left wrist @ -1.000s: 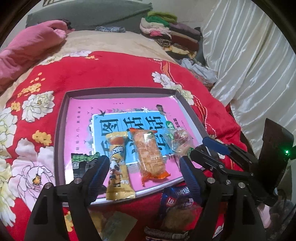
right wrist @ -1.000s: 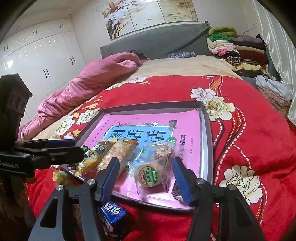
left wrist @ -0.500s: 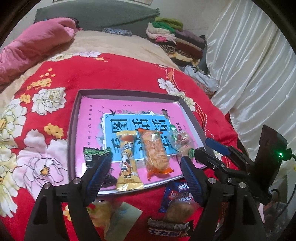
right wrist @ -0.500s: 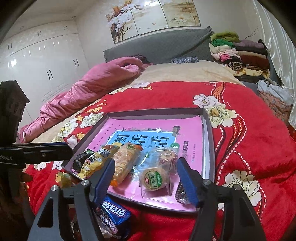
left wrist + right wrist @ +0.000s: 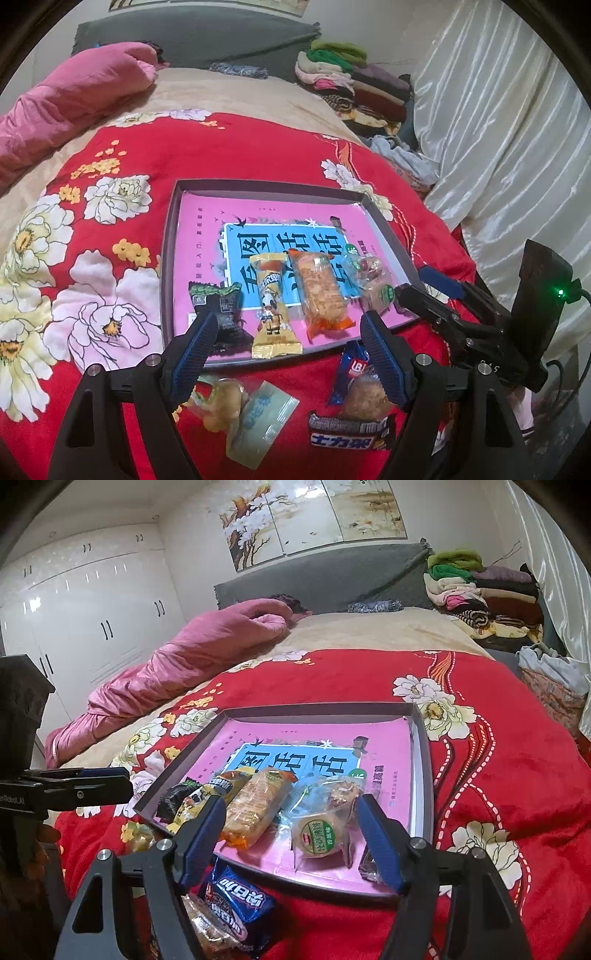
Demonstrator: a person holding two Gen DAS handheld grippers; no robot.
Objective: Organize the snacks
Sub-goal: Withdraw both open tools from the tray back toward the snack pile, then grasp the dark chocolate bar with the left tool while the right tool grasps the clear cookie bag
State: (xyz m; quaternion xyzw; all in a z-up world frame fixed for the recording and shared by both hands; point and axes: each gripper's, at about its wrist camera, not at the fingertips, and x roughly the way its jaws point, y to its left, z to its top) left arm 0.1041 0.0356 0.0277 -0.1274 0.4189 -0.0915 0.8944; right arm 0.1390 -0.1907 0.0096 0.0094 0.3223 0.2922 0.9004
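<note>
A shallow grey box (image 5: 258, 186) with a pink and blue bottom lies on the red bedspread. Along its near side lie a black-green packet (image 5: 218, 302), a yellow packet (image 5: 271, 306), an orange cracker pack (image 5: 319, 291) and a clear-wrapped round cake (image 5: 319, 832). Loose on the bedspread in front lie a blue packet (image 5: 354, 373), a dark chocolate bar (image 5: 351, 432) and a pale clear bag (image 5: 251, 410). My left gripper (image 5: 288, 356) is open and empty, above the box's near edge. My right gripper (image 5: 291, 836) is open and empty, over the round cake.
A pink quilt (image 5: 192, 657) lies at the bed's far left. Folded clothes (image 5: 480, 590) are stacked at the head on the right. White curtains (image 5: 498, 129) hang to the right. White wardrobes (image 5: 85, 602) stand on the left.
Both grippers have pulled back and up from the box. More of the loose snacks in front of the box have come into view. Both stay open.
</note>
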